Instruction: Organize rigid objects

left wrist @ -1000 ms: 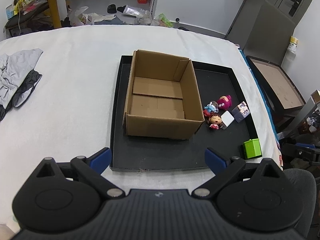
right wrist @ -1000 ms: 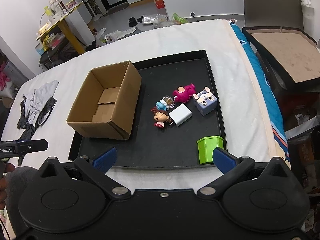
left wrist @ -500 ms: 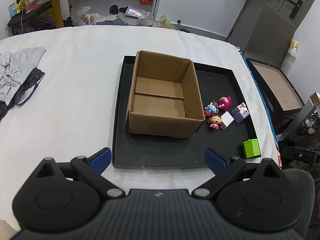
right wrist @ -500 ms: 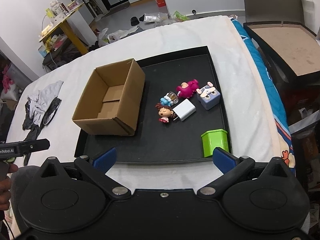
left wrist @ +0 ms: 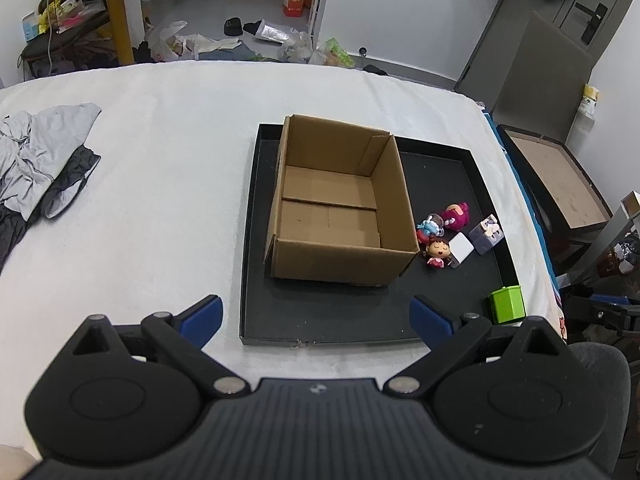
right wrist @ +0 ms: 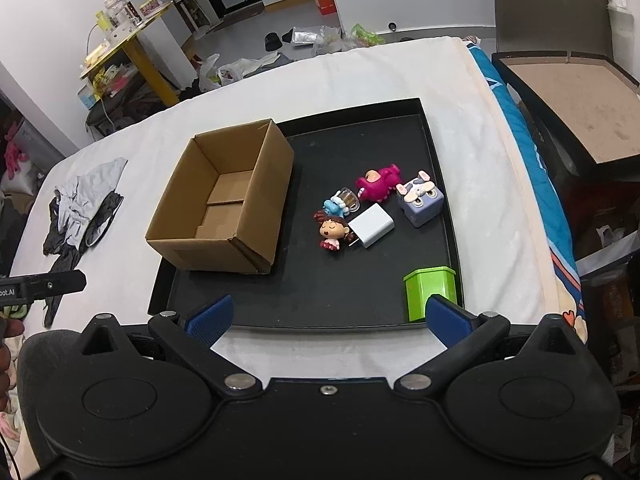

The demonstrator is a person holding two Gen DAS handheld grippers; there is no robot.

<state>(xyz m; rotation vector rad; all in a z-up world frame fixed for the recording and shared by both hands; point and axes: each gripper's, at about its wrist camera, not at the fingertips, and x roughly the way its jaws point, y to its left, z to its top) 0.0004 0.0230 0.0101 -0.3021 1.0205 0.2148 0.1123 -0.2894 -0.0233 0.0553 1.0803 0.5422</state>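
- Bedsheet [left wrist: 168, 184] is lying white under everything, with grey clothes [left wrist: 38, 160] crumpled far off to my left.
- Tray [right wrist: 448, 216], black and shallow, is sitting on the sheet and holding all the task's things.
- Box [right wrist: 224, 208], open cardboard, is standing on the tray's left half; nothing is showing inside it, so I am judging it the place to fill.
- Grippers: I am holding my left gripper [left wrist: 316, 316] wide and my right gripper [right wrist: 328, 316] wide too, both carrying nothing and hovering over the tray's near edge.
- Green box [right wrist: 430, 290] is standing alone at the tray's near right corner, closest to my right gripper; it is looking stiff and light, so I am planning to pinch its flat sides.
- Cube [right wrist: 420, 204] with a rabbit face is sitting just right of the pink toy [right wrist: 378, 184]; flat faces should be gripping easily.
- Charger [right wrist: 370, 226], white and smooth, may be slipping; I would be taking it across its short sides.
- Doll [right wrist: 330, 230] and the blue figure [right wrist: 340, 202] are lying close together beside the box; being small and rounded, they probably need a careful pinch at the body.
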